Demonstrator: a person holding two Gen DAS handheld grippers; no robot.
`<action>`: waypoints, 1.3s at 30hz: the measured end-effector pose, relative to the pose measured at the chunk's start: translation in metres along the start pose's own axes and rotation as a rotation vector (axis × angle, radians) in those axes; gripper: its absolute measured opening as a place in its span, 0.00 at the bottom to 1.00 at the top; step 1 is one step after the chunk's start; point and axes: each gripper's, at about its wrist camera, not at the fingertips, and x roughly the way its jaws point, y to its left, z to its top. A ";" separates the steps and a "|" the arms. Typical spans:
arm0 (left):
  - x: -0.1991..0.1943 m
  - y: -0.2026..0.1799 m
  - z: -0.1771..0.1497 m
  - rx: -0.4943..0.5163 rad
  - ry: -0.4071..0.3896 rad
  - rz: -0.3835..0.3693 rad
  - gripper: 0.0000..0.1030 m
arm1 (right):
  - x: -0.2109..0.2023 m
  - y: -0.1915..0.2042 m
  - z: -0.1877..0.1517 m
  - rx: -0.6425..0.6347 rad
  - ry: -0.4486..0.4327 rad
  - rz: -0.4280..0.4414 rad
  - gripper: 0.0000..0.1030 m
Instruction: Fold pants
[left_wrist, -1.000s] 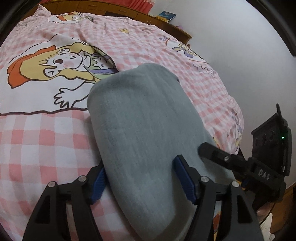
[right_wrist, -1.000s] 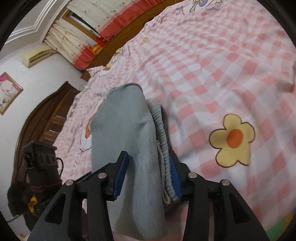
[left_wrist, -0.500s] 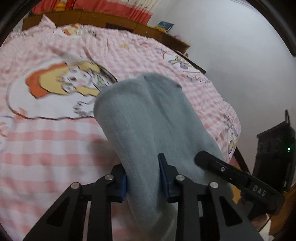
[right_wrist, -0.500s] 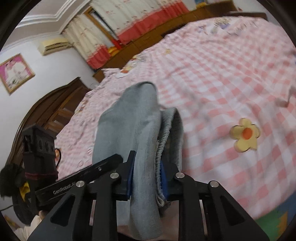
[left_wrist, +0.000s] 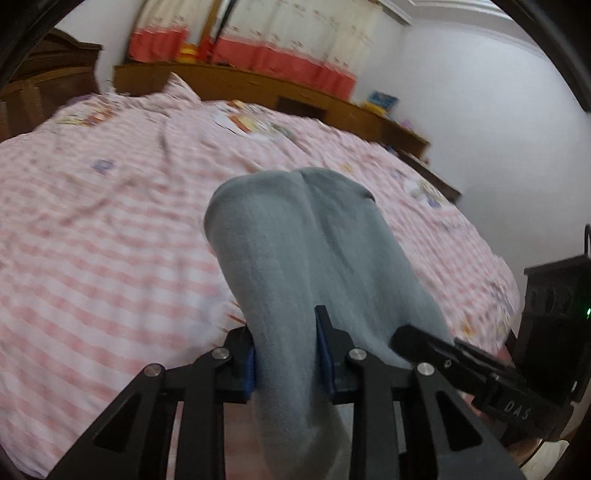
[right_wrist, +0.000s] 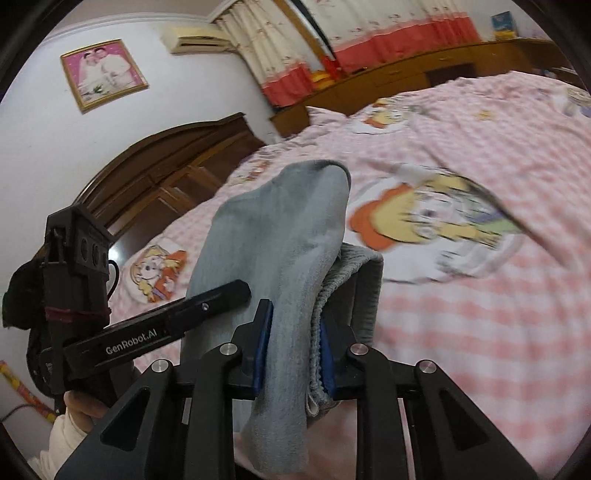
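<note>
The grey pants (left_wrist: 306, 258) are lifted off the pink checked bed, folded over into a long band. My left gripper (left_wrist: 286, 360) is shut on one end of them, the cloth pinched between its blue pads. In the right wrist view the same pants (right_wrist: 280, 236) hang over my right gripper (right_wrist: 293, 349), which is shut on the layered edge with the ribbed waistband (right_wrist: 354, 280) bulging to its right. The other gripper shows in each view: the right one (left_wrist: 461, 362) beside the cloth, the left one (right_wrist: 155, 332) with a hand (right_wrist: 81, 410) under it.
The bed (left_wrist: 92, 240) with its pink checked cartoon sheet (right_wrist: 480, 295) spreads below and ahead. A dark wooden headboard (right_wrist: 155, 184) stands at the left, a low wooden cabinet (left_wrist: 258, 88) and red-trimmed curtains (right_wrist: 369, 40) along the far wall.
Both grippers went from open around the pants to shut on them, then rose and tilted up, lifting the cloth off the bed. The room's far wall has come into view.
</note>
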 end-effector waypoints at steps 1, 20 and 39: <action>-0.002 0.011 0.006 -0.011 -0.009 0.009 0.26 | 0.007 0.005 0.001 -0.002 0.002 0.005 0.23; 0.034 0.071 -0.022 -0.012 0.027 0.154 0.52 | 0.070 -0.012 -0.025 -0.026 0.132 -0.244 0.38; 0.125 0.080 0.006 -0.033 0.081 0.206 0.29 | 0.157 -0.026 0.003 -0.135 0.117 -0.287 0.11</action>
